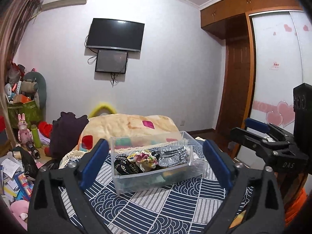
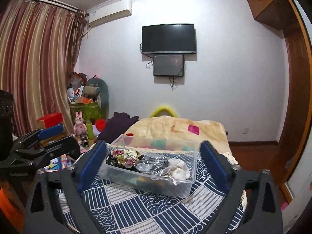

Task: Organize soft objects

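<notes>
Closest to me, my left gripper (image 1: pixel 156 161) is spread wide with nothing between its blue pads (image 1: pixel 95 159), hovering over the navy-and-white patterned cloth (image 1: pixel 156 210). My right gripper (image 2: pixel 154 163) is the same deal, fully released and empty, and it also shows up off to the side in the left wrist view, apart from everything.

Just past the fingertips sits the clear plastic bin (image 1: pixel 136 181), resting on that cloth and framed between the fingers in both views. Inside it are the soft things: a black piece with gold marks (image 1: pixel 124 167), a floral scrunchie (image 1: pixel 145 159) next to it, a grey glittery fabric piece (image 1: pixel 171 156) beside that, and a cream fluffy bundle (image 2: pixel 180 168) at the end, best seen from the right wrist.

Behind the bin there's a beige blanket (image 1: pixel 128 125) with coloured patches, a dark purple garment (image 1: pixel 66 132) beside it, then a pink rabbit figure (image 1: pixel 24 128) among clutter. On the far wall hangs a TV (image 1: pixel 115 35) with a smaller screen (image 1: pixel 111 61) below it.
</notes>
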Tool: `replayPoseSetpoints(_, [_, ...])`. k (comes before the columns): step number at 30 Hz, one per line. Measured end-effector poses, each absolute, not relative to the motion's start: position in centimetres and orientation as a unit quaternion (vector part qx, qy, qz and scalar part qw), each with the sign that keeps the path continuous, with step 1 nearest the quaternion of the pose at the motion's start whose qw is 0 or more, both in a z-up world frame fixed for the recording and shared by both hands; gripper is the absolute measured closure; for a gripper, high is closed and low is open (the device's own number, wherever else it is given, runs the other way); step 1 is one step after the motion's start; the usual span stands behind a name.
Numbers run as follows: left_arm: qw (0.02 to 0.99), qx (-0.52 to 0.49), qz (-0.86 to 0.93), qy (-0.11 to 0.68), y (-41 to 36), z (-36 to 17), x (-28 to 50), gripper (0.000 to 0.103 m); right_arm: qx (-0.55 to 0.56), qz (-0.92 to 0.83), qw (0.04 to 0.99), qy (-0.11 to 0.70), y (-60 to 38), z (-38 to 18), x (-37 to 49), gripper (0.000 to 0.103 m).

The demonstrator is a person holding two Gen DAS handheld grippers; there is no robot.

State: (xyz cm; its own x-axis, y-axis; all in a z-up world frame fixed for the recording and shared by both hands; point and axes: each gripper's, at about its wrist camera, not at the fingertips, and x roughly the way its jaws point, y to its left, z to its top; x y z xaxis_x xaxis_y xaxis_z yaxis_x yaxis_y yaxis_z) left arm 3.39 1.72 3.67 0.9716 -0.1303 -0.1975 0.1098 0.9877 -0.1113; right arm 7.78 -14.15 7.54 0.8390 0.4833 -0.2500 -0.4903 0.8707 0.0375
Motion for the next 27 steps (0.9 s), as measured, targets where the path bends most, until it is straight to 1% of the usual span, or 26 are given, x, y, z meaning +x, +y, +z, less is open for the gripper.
replayPoseSetpoints(4, [0.992,-0.043,-0.059,0.100,1.31,3.56,2.98,0.000,-0.013,0.248,0.961,0.120,-14.32,7.24,7.57,0.000])
replayPoseSetpoints(9, [0.993,-0.031,-0.053,0.096,0.94,3.41,2.64,0.000,-0.014,0.248,0.961,0.120,-14.34,6.94,7.31,0.000])
replayPoseSetpoints(27, [0.993,-0.041,-0.047,0.098,1.13,3.11,2.58,0.000,-0.012,0.248,0.961,0.120,-14.59,6.79,6.95,0.000])
